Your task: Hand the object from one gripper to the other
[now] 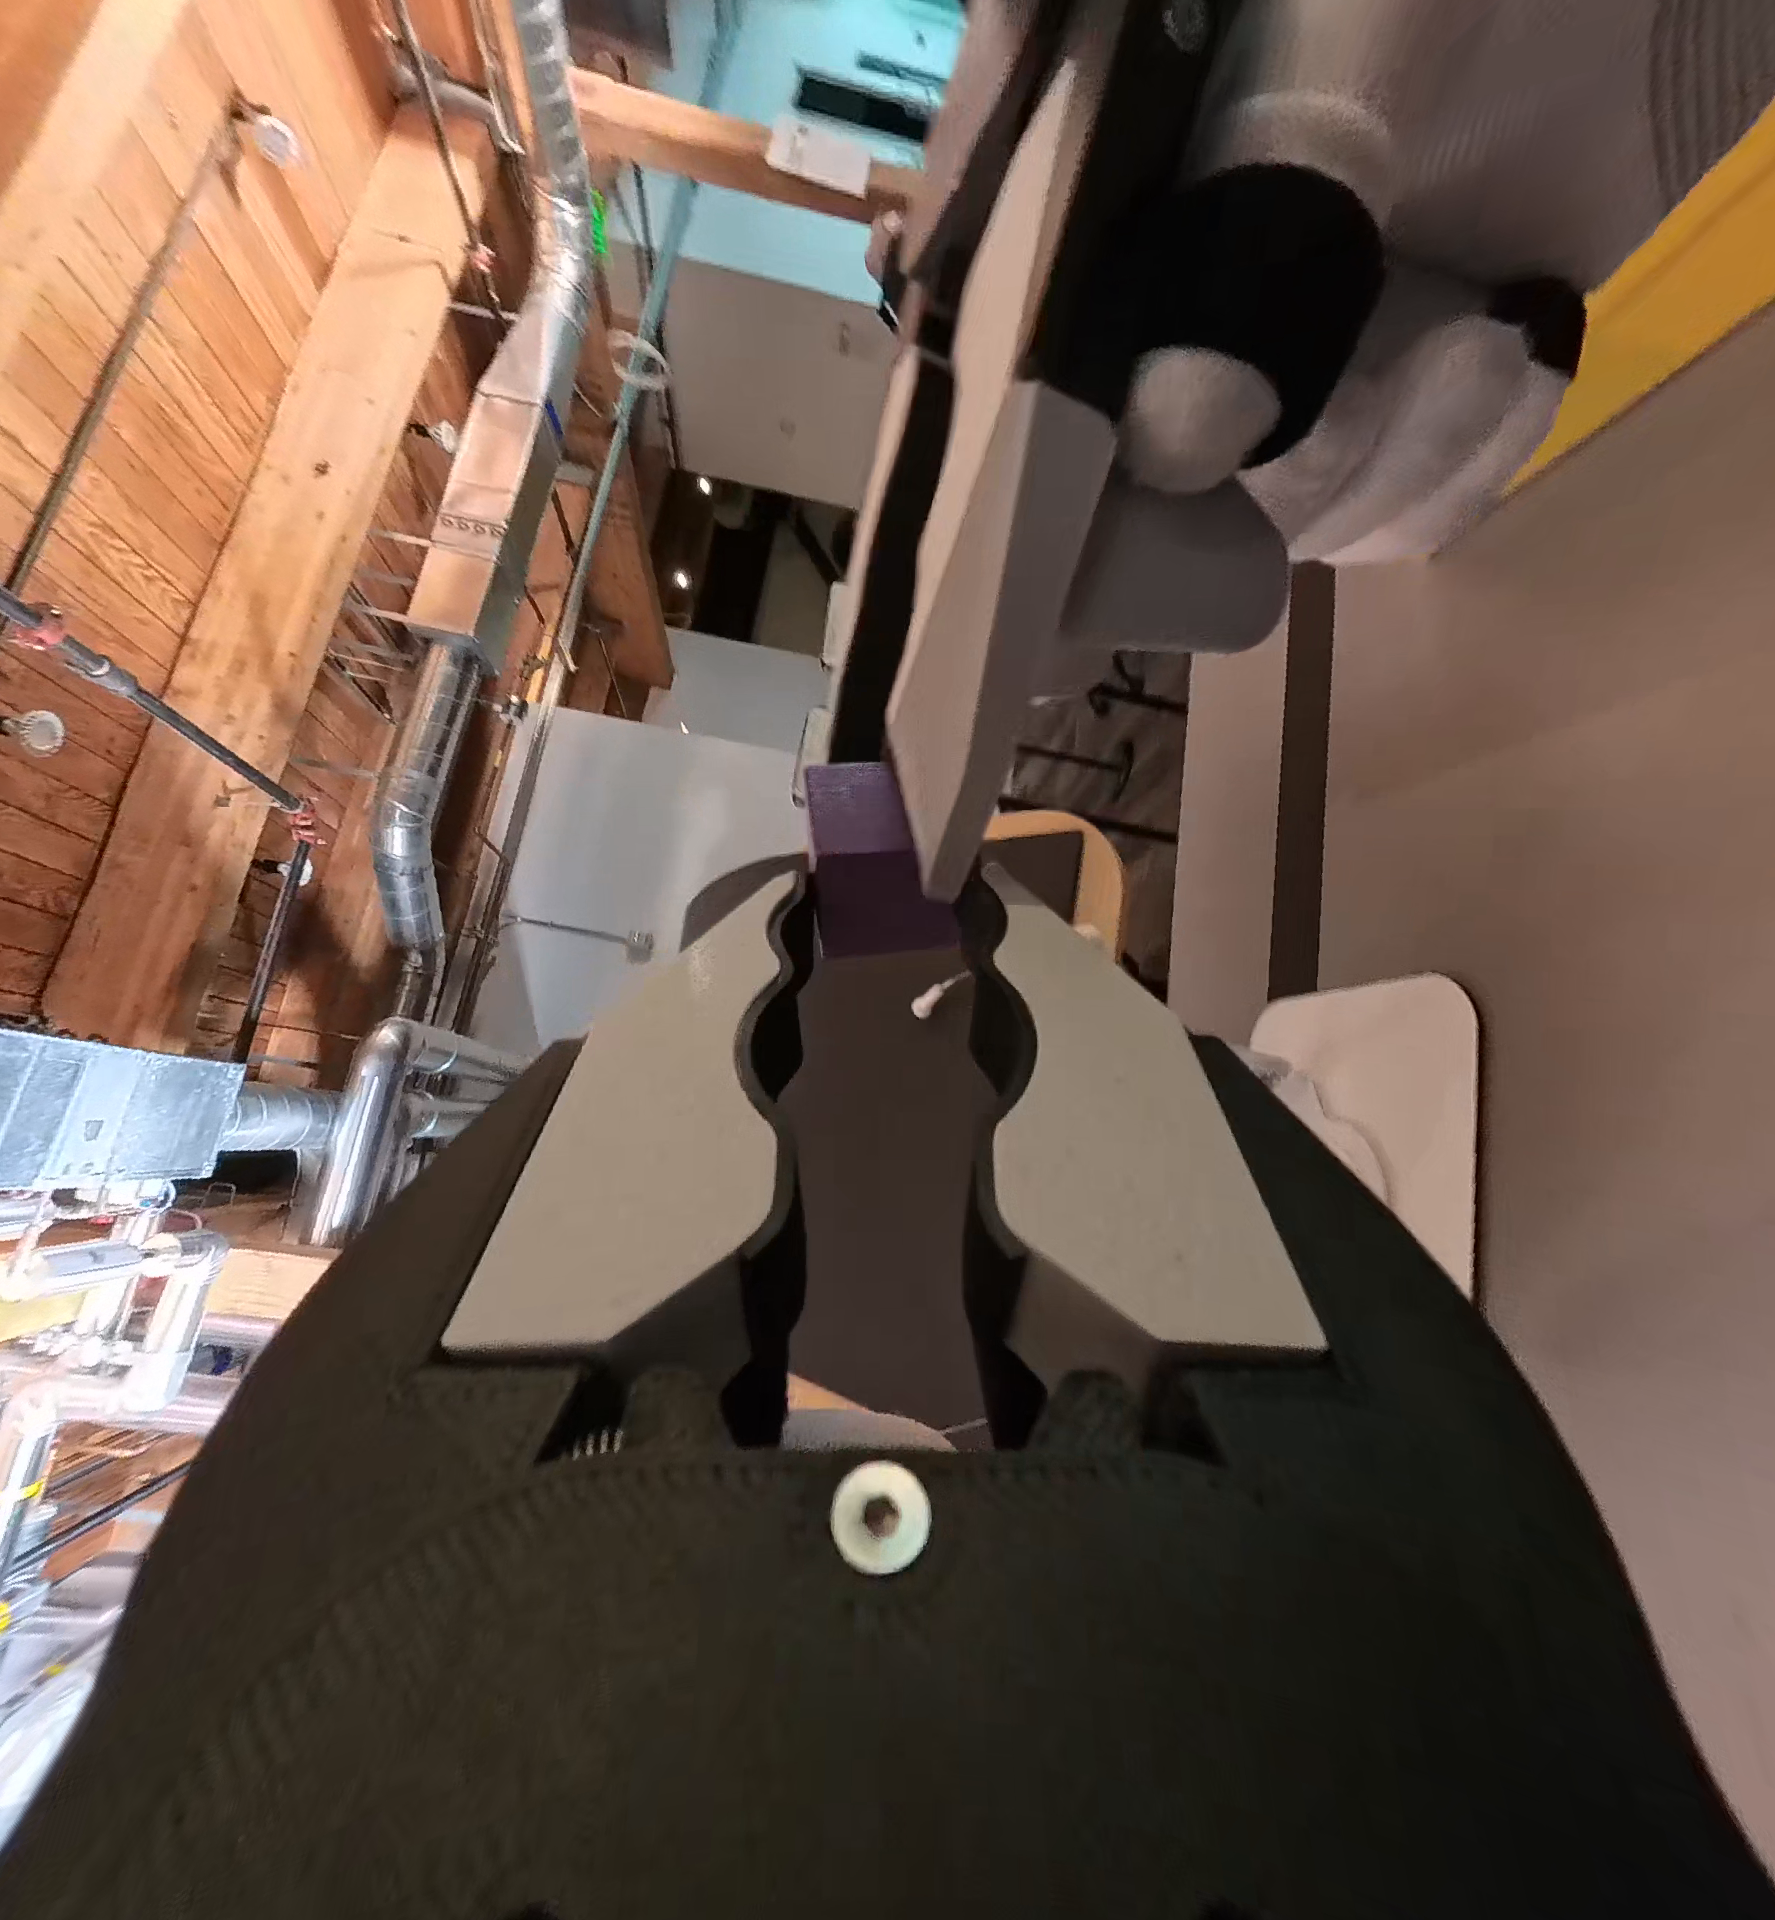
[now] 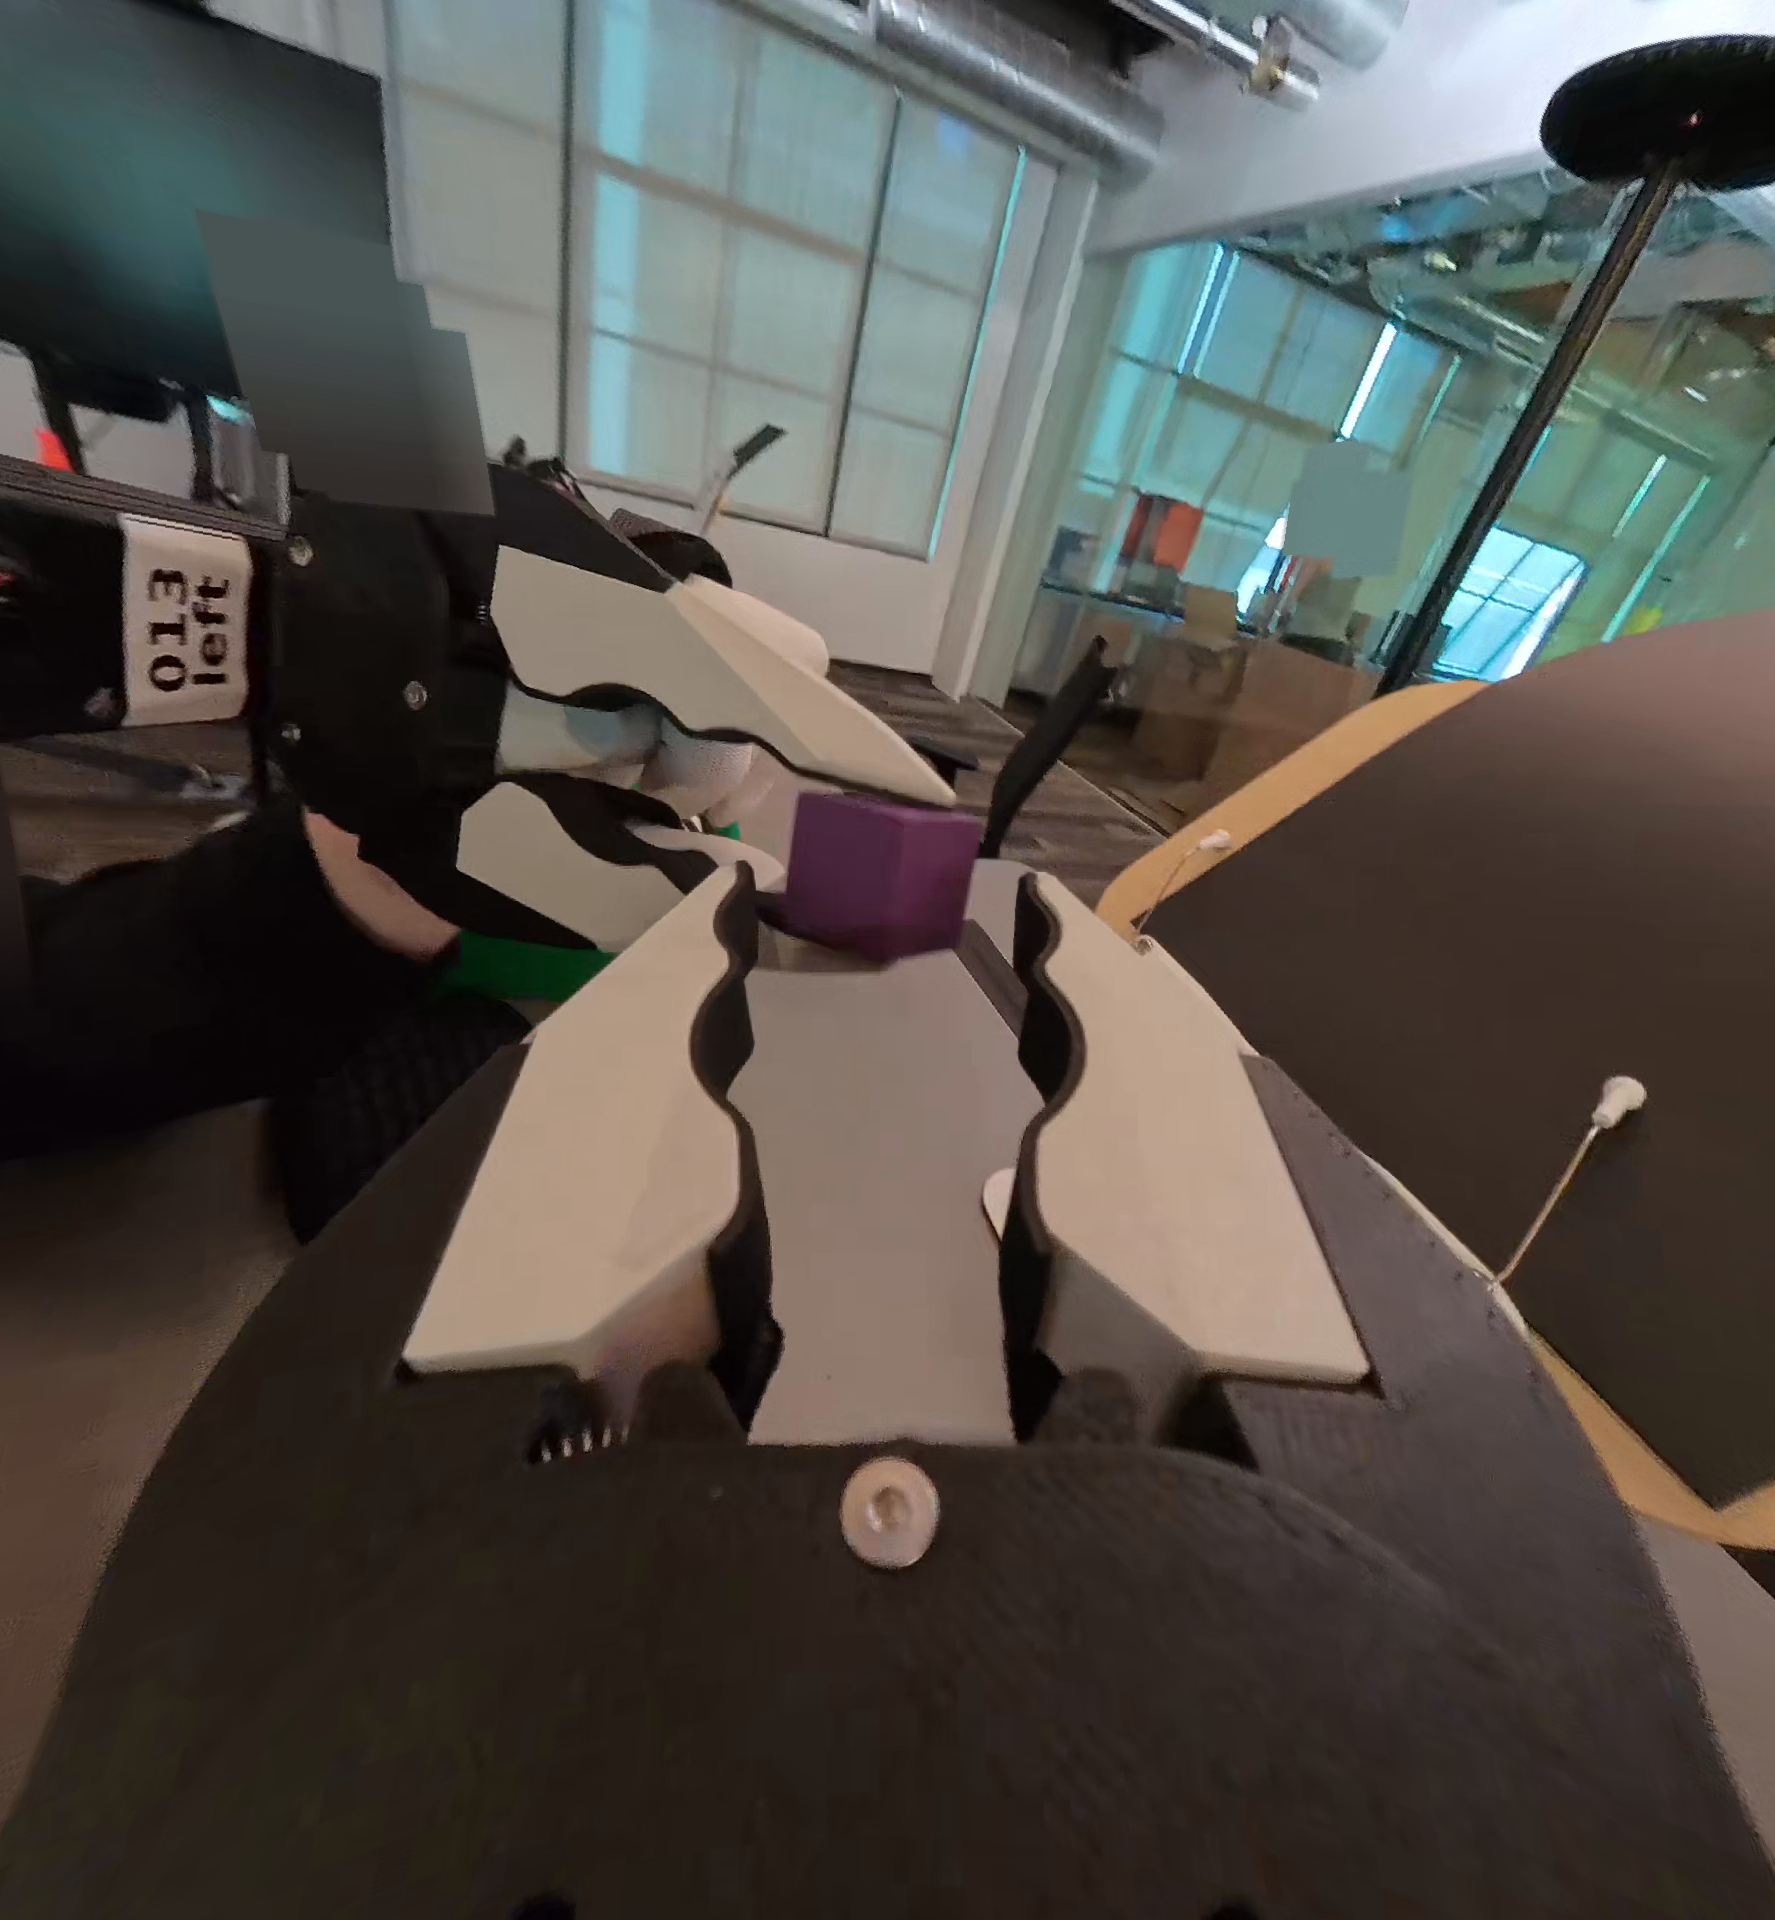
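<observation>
A purple cube (image 1: 878, 904) sits between the fingertips of my left gripper (image 1: 883, 909), which is shut on it. In the right wrist view the left gripper (image 2: 852, 831) comes in from the left and pinches the cube (image 2: 878, 883) from above and below. My right gripper (image 2: 883, 894) is open. Its tips stand on either side of the cube, with small gaps to it. In the left wrist view the right gripper's fingers (image 1: 966, 675) reach down from the top and straddle the cube.
A gloved hand (image 1: 1382, 416) holds the right gripper. A dark sleeve (image 2: 187, 987) lies behind the left one. A dark round tabletop with a wooden rim (image 2: 1537, 987) is close on the right. A black pole with a disc (image 2: 1589, 312) stands behind it. Something green (image 2: 519, 966) lies under the left gripper.
</observation>
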The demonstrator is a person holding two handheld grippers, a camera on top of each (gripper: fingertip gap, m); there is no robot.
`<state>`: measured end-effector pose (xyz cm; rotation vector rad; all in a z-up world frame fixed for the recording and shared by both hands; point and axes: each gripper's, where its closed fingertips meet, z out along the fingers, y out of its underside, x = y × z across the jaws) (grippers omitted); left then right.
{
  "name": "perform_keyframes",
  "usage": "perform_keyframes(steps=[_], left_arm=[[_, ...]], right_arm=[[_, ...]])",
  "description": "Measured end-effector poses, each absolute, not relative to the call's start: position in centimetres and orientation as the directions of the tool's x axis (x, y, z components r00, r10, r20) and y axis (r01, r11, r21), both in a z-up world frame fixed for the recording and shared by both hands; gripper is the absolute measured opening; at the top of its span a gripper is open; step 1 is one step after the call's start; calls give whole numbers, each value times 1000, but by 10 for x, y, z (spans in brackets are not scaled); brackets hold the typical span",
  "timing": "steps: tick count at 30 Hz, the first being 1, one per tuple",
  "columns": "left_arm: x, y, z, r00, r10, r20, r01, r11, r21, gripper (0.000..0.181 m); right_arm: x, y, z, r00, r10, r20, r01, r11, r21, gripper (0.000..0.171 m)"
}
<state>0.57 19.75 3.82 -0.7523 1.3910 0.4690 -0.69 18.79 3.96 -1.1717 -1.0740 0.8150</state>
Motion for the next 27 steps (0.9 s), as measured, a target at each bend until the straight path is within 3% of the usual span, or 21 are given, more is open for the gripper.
perform_keyframes(steps=[1,4,11,19,22,25,27], left_arm=[[8,199,32,117,-129,-985,-716,676,-174,26],[18,197,23,85,-126,-988,-708,690,-149,26],[23,188,17,61,-148,-987,-670,727,-150,26],[25,188,25,106,-125,-986,-648,744,-164,26],[24,187,38,225,-188,-956,-587,757,-287,37],[20,184,40,263,-385,-884,-489,737,-467,52],[17,178,41,261,-538,-802,-401,695,-597,51]], right_arm=[[-9,190,36,325,918,228,58,221,-974,48],[-14,195,23,338,917,214,131,179,-975,45],[-9,180,19,149,986,81,69,71,-995,37],[-8,180,25,158,983,97,38,92,-995,36],[-3,176,37,153,980,126,-16,130,-991,37],[4,171,50,150,977,152,-79,165,-983,36],[10,172,57,172,968,184,-96,202,-975,36]])
